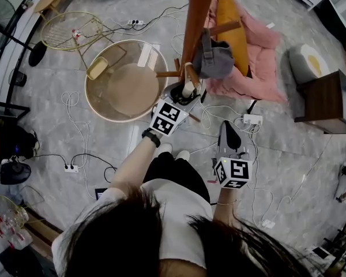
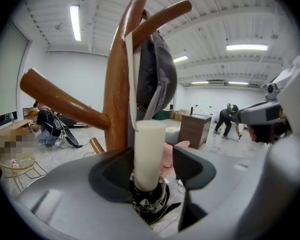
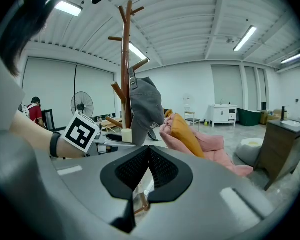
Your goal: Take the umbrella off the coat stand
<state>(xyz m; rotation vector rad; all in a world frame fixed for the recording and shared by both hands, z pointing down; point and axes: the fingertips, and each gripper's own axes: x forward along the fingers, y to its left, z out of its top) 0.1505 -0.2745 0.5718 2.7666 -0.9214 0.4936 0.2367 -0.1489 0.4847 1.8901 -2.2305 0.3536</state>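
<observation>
The left claw (image 2: 155,166) stood released, its jaws apart on either side of the umbrella (image 2: 149,184). The cream handle (image 2: 149,154) rose upright between them. A gap showed on its right side, so the pads were not yet pressing on it. The umbrella itself stood upright just beside the trunk of the coat stand (image 2: 117,84), below the pegs. Its dark folded canopy was bunched under the handle. What exactly kept it on the stand could not be made out.

The handle looked smooth, stiff and round, probably a little slippery, so a square grip on its middle seemed the sound hold. The folded cloth below would only give and slide. A compact umbrella like this was likely light, though it might swing once lifted clear.

To the right of the trunk a grey bag (image 2: 157,74) hung from an upper peg, close enough to be brushed on the way out.

Furthest right, the right claw (image 3: 147,156) was clenched with its pads meeting and nothing between them. It was held well apart from the stand.
</observation>
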